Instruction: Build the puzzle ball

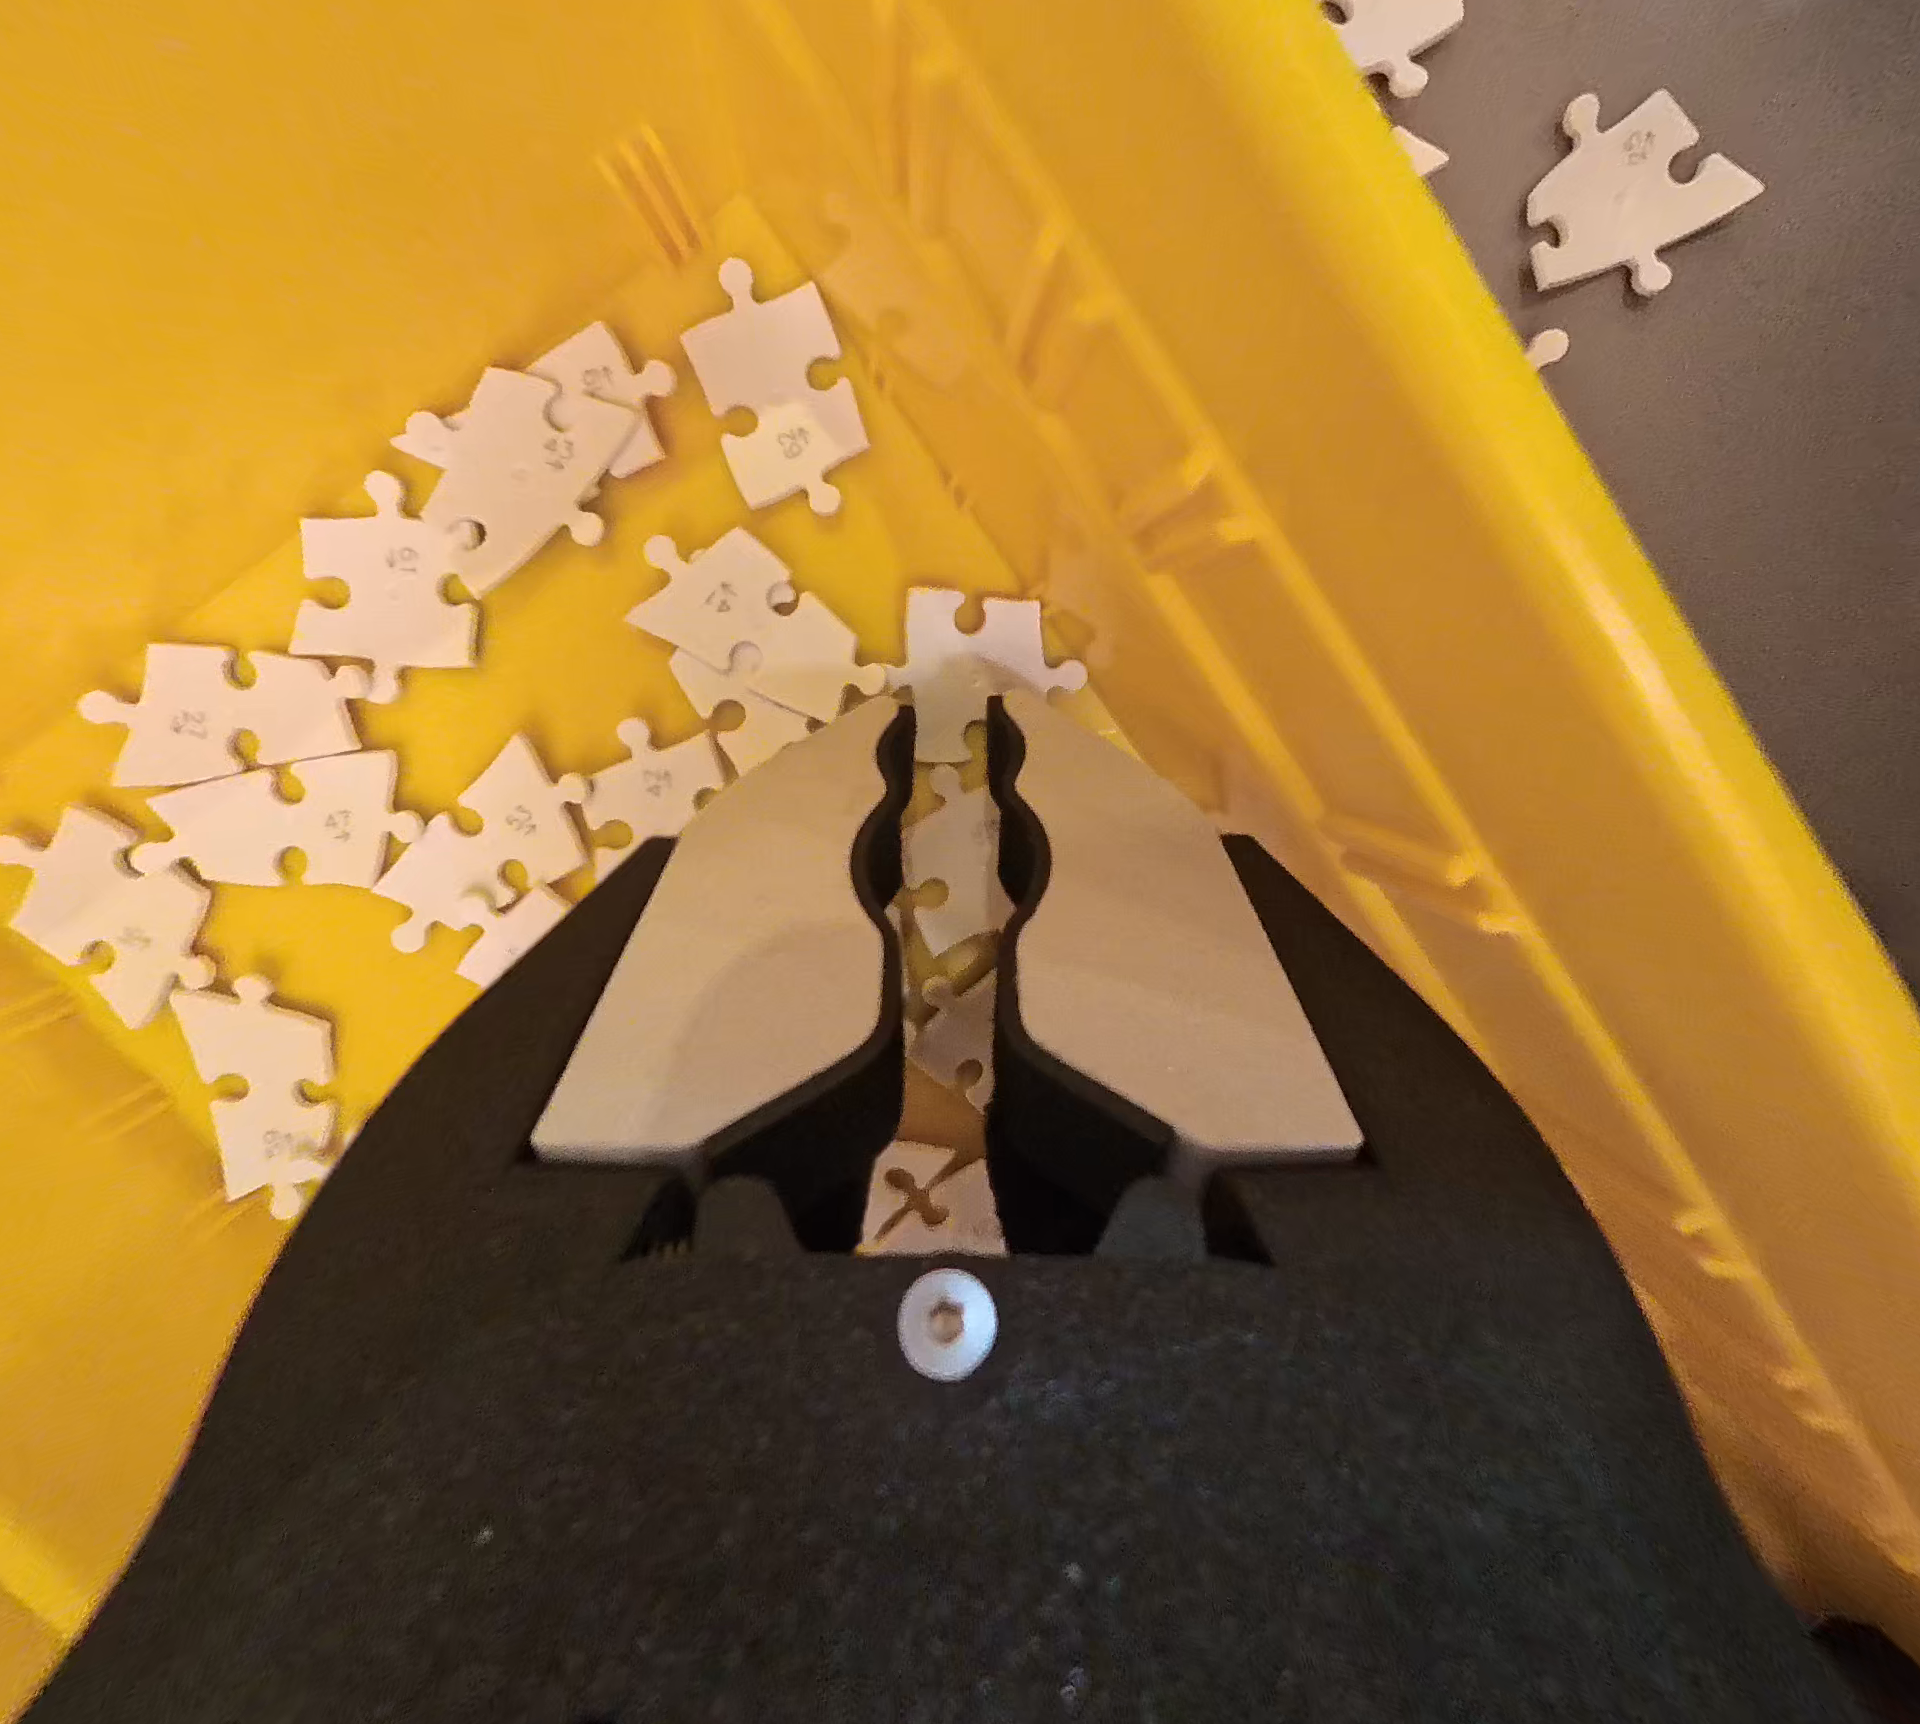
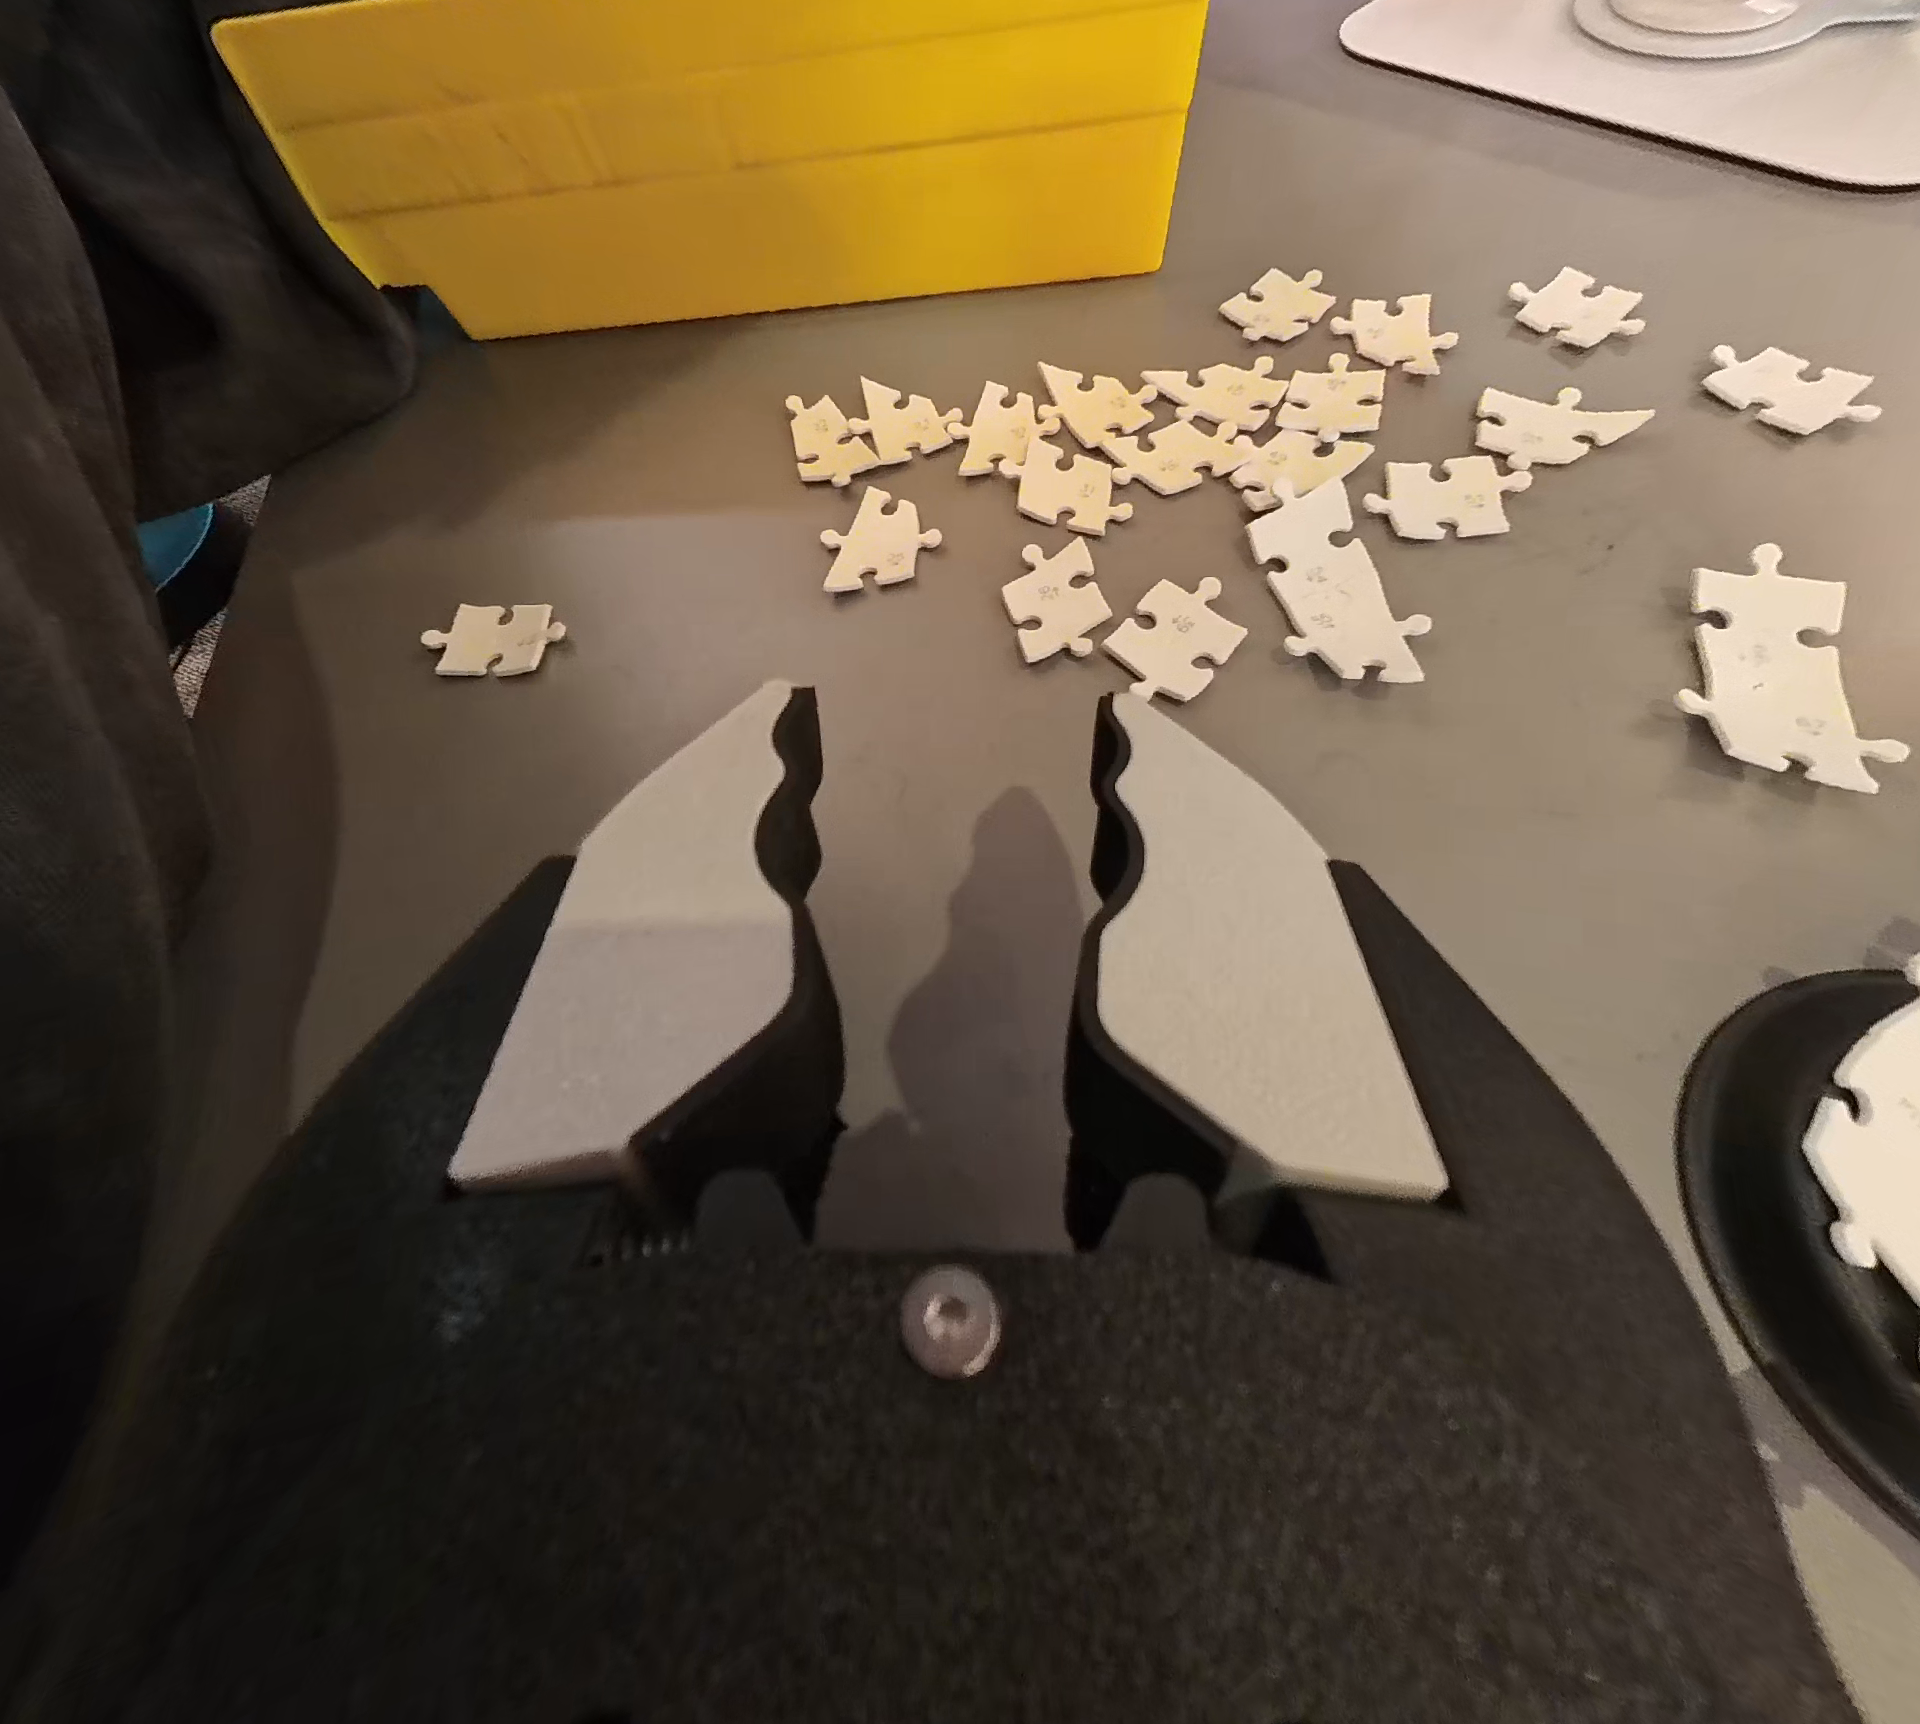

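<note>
The left gripper, a black two-finger tool with pale tan pads, is being held down inside the yellow plastic bin, and its jaws are nearly closed on the lower edge of one flat cream-white puzzle piece standing against the bin's ribbed wall. The pinch is being made at the very tips only, so the hold is judged to be slight. Many more loose cream-white pieces are being left scattered and overlapping on the bin floor.

The right gripper, of the same black build with grey pads, is being held low over the grey tabletop, jaws spread wide and nothing between them. It is being pointed toward the spread of sorted pieces lying in front of the bin, with a single stray piece well apart on the left.

Little of the ball is being shown as built: two short joined strips are lying on the table, and a curved white section is resting in a black round stand at the right edge, mostly cut off. Most of the assembly is judged to be outstanding, with pieces being fetched from the bin one at a time.
</note>
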Action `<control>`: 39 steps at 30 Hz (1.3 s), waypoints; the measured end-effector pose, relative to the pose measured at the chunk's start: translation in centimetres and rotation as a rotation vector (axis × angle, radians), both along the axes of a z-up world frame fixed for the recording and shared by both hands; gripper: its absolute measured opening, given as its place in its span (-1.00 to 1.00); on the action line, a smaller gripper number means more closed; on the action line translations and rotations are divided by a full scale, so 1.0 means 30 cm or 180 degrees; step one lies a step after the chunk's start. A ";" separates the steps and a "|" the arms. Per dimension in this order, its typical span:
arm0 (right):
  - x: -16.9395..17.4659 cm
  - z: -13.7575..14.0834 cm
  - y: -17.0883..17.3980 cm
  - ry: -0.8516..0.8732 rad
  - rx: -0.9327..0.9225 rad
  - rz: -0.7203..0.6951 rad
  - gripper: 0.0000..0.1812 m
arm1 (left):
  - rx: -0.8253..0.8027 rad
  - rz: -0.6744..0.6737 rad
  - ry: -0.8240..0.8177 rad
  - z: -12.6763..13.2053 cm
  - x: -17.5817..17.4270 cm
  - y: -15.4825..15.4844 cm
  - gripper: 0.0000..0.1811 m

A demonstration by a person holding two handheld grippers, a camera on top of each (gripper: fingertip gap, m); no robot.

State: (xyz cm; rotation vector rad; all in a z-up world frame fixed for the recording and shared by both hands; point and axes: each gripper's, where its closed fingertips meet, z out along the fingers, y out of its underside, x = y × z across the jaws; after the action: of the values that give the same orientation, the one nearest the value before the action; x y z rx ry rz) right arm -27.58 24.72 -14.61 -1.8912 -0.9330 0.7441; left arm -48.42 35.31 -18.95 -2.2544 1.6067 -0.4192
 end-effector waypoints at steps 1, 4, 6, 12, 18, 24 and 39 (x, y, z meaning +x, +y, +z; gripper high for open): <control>0.000 0.000 0.000 -0.0004 -0.0003 0.0003 -0.45 | 0.0011 0.0009 0.0003 0.000 -0.003 -0.001 -0.88; -0.001 -0.002 -0.001 -0.0007 -0.0008 0.0010 -0.45 | 0.0048 0.0057 -0.0053 0.000 -0.014 -0.004 -0.92; -0.002 -0.001 -0.002 -0.0009 -0.0003 0.0016 -0.45 | 0.0003 0.0129 -0.0126 0.001 -0.018 -0.006 -0.92; -0.006 -0.001 -0.008 -0.0040 0.0040 0.0053 -0.46 | 0.0017 0.0389 -0.0269 0.034 -0.033 0.005 -1.00; -0.007 0.010 -0.015 0.0011 0.0099 0.0089 -0.45 | 0.0190 0.0406 -0.0193 0.042 -0.026 -0.006 -0.76; -0.011 0.015 -0.024 0.0026 0.0132 0.0147 -0.45 | 0.0408 0.0018 0.0094 0.011 -0.015 -0.021 -0.62; -0.010 0.009 -0.020 0.0000 0.0114 0.0125 -0.49 | 0.0566 0.0566 -0.0153 0.130 -0.102 0.017 -0.74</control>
State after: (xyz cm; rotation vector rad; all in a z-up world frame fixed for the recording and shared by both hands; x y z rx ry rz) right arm -27.89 24.12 -14.34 -1.8465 -0.9797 0.7460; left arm -51.48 35.82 -15.04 -2.2108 1.3491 -0.2703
